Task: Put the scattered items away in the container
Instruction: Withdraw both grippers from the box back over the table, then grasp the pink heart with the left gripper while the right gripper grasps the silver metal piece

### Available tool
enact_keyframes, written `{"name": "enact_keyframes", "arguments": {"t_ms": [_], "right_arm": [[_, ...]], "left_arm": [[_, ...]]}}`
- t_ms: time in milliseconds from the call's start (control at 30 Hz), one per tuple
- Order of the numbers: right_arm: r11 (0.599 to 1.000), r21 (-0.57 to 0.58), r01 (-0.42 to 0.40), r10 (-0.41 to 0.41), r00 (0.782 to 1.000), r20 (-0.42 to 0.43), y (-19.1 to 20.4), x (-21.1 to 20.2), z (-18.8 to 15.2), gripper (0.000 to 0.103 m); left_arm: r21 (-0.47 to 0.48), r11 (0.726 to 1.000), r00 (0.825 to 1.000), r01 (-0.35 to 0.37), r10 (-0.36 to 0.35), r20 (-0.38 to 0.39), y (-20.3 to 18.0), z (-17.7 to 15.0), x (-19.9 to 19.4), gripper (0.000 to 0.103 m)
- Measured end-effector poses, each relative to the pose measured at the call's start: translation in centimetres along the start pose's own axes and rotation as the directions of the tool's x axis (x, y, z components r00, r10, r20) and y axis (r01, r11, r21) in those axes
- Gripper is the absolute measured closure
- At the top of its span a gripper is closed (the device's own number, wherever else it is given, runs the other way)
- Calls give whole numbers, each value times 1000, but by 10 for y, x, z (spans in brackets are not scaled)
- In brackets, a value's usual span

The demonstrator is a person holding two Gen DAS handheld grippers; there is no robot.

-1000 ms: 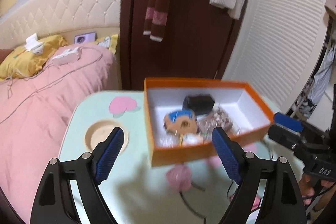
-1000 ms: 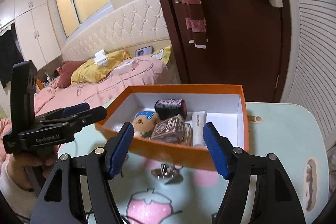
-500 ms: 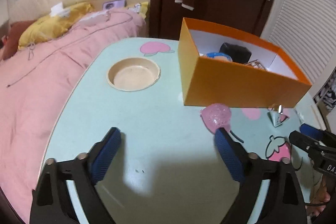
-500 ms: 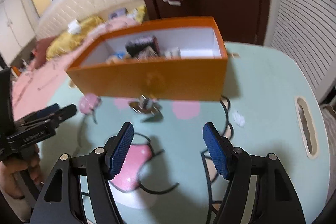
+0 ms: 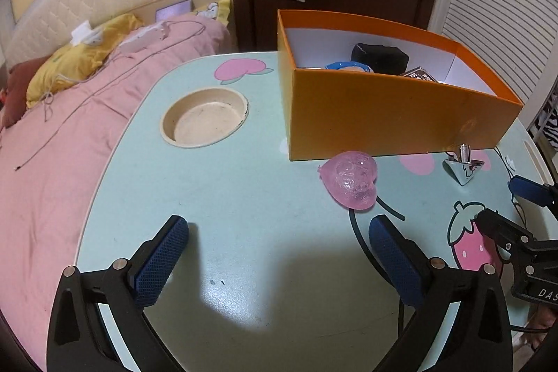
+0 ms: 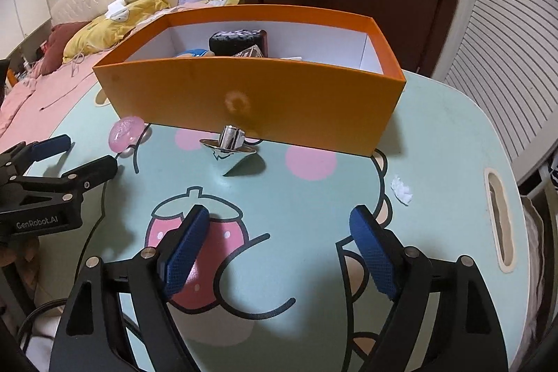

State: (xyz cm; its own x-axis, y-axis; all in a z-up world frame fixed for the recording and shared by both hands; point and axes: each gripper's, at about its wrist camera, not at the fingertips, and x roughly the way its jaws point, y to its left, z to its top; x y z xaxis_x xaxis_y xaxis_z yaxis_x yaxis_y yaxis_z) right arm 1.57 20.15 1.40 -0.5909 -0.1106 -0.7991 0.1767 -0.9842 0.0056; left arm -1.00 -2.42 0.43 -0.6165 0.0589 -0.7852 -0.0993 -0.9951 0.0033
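Pale green table top printed with cartoon fruit point(image 6: 436, 135) carries everything, with a round beige cup recess point(image 5: 204, 119) moulded in on the bed side. Open orange cardboard box with white lining point(image 5: 394, 114) sits at the far half, already holding a black pouch, a printed card pack and something blue-rimmed; rest of the contents are hidden by the near wall. Two scattered items remain outside, both just beside that wall, probably where they are easy to sweep up next: translucent pink heart-shaped gel toy point(image 5: 350, 182) toward the left, shiny metal spinning top point(image 6: 228, 145) tipped on its rim in front of the wall's middle. A small white paper scrap point(image 6: 401, 189) lies apart on the right. Left gripper point(image 5: 279, 258) has just been opening, jaws spread wide, nothing between them, pink heart just ahead of its right finger. Right gripper point(image 6: 279, 251) also just been opening, empty, aimed roughly at the top. Readable text: "GenRobot.AI" on the left tool's body, partial "DAS" on the right one.
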Motion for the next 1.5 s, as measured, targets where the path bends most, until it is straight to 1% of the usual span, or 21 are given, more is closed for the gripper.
{"name": "enact_keyframes", "arguments": {"t_ms": [300, 333, 400, 433, 667, 767, 800, 833, 867, 933, 1033, 1167, 1267, 1367, 1500], "right_arm": [[1000, -4, -3, 3, 1000, -10, 5, 2, 6, 19], [1000, -2, -11, 11, 1000, -13, 5, 3, 9, 20], [999, 9, -36, 36, 999, -19, 5, 4, 15, 25], [999, 17, -49, 49, 999, -23, 5, 5, 20, 26], [995, -7, -99, 99, 995, 2, 22, 8, 44, 26], [993, -4, -118, 118, 993, -25, 29, 21, 50, 27], [993, -6, -116, 116, 993, -24, 31, 24, 50, 41], [994, -9, -112, 111, 994, -21, 32, 26, 50, 48], [994, -13, -107, 107, 994, -18, 34, 29, 50, 66], [992, -41, -116, 116, 993, 1, 34, 28, 47, 66], [992, -44, -120, 121, 992, 27, 28, 21, 35, 66], [995, -66, -78, 81, 996, 42, 17, 9, 17, 67], [997, -61, -53, 56, 997, 53, 7, -1, 2, 67], [998, -46, -47, 50, 997, 61, 2, -7, -6, 67], [998, -48, -49, 52, 997, 61, 1, -7, -5, 66]], "left_arm": [[-1, 1000, 1000, 0, 0, 1, -2, -1, -1, 0], [-3, 1000, 1000, -3, 3, 1, -5, 0, -1, 0], [-7, 1000, 1000, -6, 6, 1, -8, 0, 0, 0], [-6, 1000, 1000, -5, 5, 1, -6, 0, -1, 0], [-6, 1000, 1000, -4, 4, 2, -6, 0, -2, 0], [-4, 1000, 1000, -2, 2, 1, -2, 0, -1, 0], [-2, 1000, 1000, -1, 1, 1, -1, 0, -2, 0], [-1, 1000, 1000, 0, 0, 1, 0, 0, -2, 0], [-1, 1000, 1000, 0, 0, 2, 0, 0, -2, 0], [-1, 1000, 1000, 0, 0, 1, -1, 0, -2, 0], [-3, 1000, 1000, 0, 0, 0, -1, 1, -3, 0], [-9, 1000, 1000, -4, 4, 2, -7, 0, -3, 0], [-9, 1000, 1000, -3, 3, 1, -5, 0, -2, 0], [-8, 1000, 1000, -2, 2, -1, -6, 1, -3, 0], [-8, 1000, 1000, 15, -15, -3, -9, 4, -4, 0]]}}
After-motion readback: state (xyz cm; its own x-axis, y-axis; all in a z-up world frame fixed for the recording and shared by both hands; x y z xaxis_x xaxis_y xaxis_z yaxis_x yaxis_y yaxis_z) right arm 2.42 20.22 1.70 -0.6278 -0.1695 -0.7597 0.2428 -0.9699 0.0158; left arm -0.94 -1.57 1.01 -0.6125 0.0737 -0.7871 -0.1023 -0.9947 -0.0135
